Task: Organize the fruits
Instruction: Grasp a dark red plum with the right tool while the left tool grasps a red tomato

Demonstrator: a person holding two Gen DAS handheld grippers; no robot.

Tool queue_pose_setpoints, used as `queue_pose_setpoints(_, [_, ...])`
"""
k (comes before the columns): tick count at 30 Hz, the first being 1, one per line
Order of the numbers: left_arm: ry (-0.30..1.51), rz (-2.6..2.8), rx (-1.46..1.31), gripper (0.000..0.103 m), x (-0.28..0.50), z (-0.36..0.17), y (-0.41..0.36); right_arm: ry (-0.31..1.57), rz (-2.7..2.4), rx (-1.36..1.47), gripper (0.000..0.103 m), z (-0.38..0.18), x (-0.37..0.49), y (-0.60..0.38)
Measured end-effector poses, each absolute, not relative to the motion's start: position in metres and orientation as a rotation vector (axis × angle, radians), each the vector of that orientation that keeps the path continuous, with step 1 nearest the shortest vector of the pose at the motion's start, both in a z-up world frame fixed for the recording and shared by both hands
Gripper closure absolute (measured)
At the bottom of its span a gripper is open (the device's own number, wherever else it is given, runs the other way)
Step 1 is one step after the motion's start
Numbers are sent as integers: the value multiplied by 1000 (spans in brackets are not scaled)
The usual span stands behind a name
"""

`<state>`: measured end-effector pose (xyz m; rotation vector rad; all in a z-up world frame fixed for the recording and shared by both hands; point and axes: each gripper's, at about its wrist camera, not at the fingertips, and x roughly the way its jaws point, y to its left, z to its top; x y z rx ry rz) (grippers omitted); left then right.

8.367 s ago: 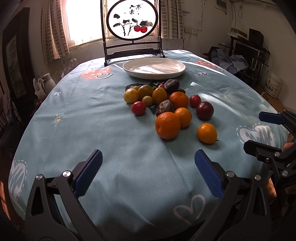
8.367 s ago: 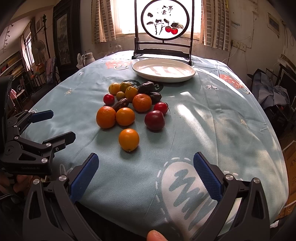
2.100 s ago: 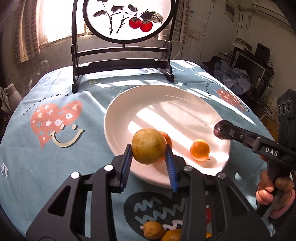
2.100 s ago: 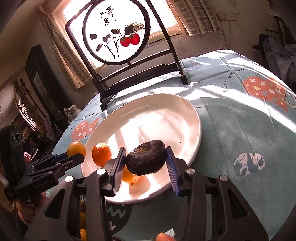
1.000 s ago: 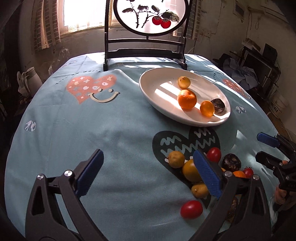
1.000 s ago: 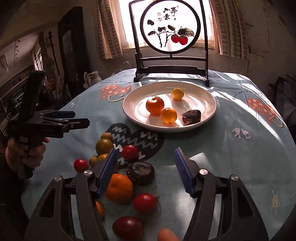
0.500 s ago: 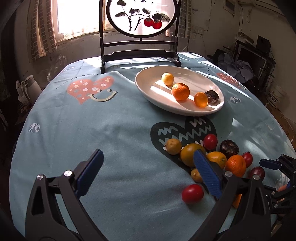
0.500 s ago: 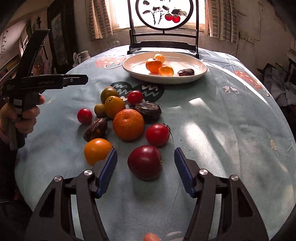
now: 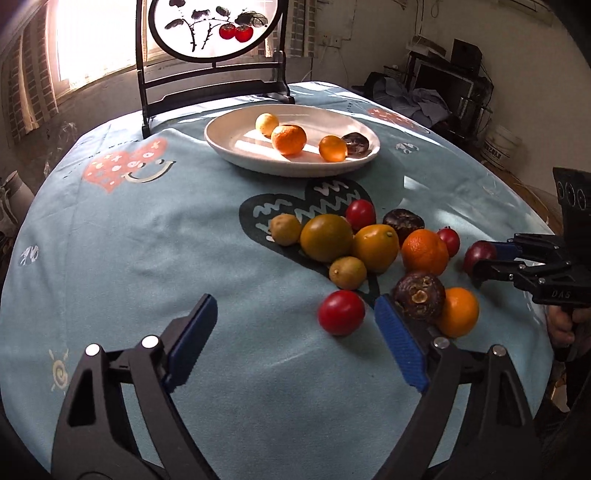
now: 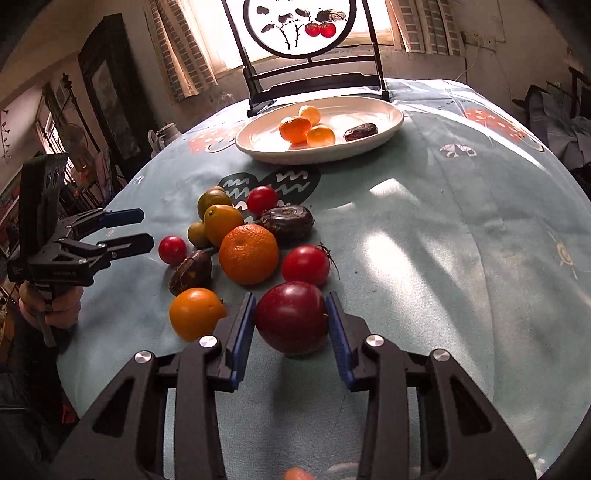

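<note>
Your right gripper [image 10: 291,325] reaches low over the table [image 10: 461,258], its blue fingers [image 10: 337,325] set on either side of the plum [image 10: 291,316]. The pads look pressed to the plum's skin, though the fisheye makes it hard to say whether it is gripped or only bracketed. The plum appears to rest on the cloth, at the near edge of the fruit pile.

Your left gripper [image 9: 295,345] hangs level over the cloth with its fingers [image 9: 192,332] spread wide and nothing between them. A tomato [image 9: 341,312] lies just inside its right pad, at about 1 o'clock from the gripper's middle. In the right wrist view your left hand [image 10: 51,304] is clenched around the handle at 9 o'clock, the gripper pointing toward the pile.

The loose fruit sits mid-table: a big orange [image 10: 248,254] at 11 o'clock from the plum, a small orange [image 10: 195,314] just beside your right gripper's left finger, and a second tomato [image 10: 306,265] just beyond the plum at 12 o'clock.

The plate [image 10: 384,127] stands at 12 o'clock, well apart from the pile, holding two oranges, a yellow fruit and a dark fruit. Behind it rises the screen [image 10: 299,26] painted with red fruit.
</note>
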<state>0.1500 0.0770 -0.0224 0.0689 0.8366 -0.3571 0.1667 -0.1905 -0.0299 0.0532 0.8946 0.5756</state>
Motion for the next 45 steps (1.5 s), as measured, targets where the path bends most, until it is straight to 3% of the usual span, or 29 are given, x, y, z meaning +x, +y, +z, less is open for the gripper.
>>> queue_pose_setpoints(2, [855, -382, 87, 30, 151, -27, 71, 899, 575, 66, 64, -30, 168, -192])
queue_pose_setpoints(15, [906, -450, 108, 51, 155, -37, 54, 874, 613, 90, 64, -27, 166, -196])
queue_pose_setpoints(20, [938, -450, 99, 64, 159, -41, 53, 850, 637, 104, 64, -24, 163, -198])
queue_pose_setpoints(28, [949, -441, 116, 65, 160, -43, 50, 888, 665, 62, 63, -27, 163, -190])
queue_pose_setpoints(33, [949, -439, 120, 65, 160, -43, 50, 964, 613, 22, 56, -36, 171, -182])
queue_pose_setpoints(37, [946, -436, 111, 73, 161, -43, 52, 969, 613, 28, 64, -38, 172, -183])
queue_pose_setpoints(45, [906, -430, 86, 73, 159, -31, 57, 960, 654, 146, 64, -29, 182, -197])
